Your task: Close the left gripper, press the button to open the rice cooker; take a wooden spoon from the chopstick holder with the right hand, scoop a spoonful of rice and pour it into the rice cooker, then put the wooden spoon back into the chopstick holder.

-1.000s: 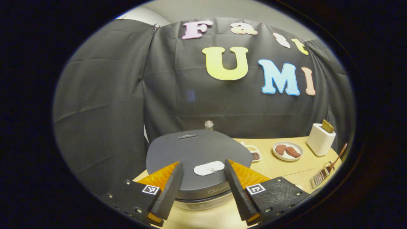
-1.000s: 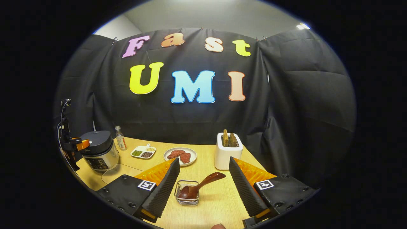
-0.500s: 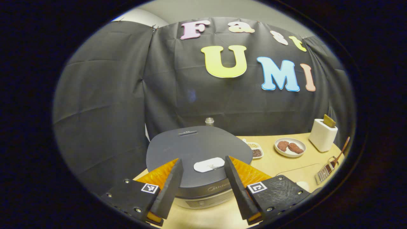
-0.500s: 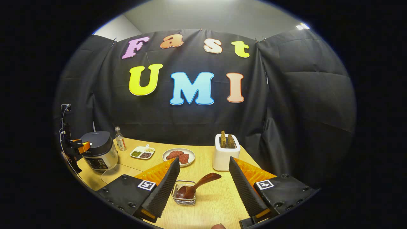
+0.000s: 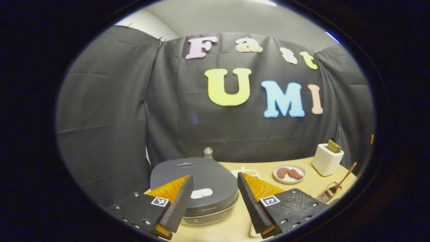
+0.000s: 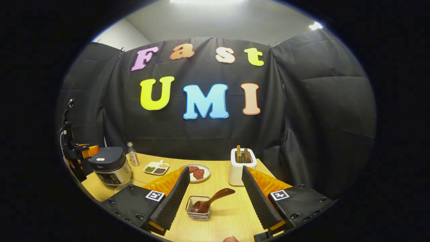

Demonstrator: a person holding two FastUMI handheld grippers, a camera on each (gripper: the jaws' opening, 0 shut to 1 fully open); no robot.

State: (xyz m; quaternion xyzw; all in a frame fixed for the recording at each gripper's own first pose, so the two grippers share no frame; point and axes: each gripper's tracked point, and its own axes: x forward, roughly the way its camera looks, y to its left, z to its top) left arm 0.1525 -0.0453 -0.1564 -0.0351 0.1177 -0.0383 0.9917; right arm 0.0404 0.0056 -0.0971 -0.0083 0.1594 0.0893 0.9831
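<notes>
L gripper (image 5: pixel 212 201): fingers apart, held level, nothing between | R gripper (image 6: pixel 215 198): fingers apart, level, nothing gripped

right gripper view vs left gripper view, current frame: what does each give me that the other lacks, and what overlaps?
Right gripper view's extras: the left gripper beside the rice cooker, the green compartment of the divided dish, and the right gripper, open, framing the wire holder.
Left gripper view's extras: the cooker lid from above, with its white button between the open fingers.
Shared: the cooker, bottle, plate, toaster, and wooden spoon in the holder on the table.
</notes>
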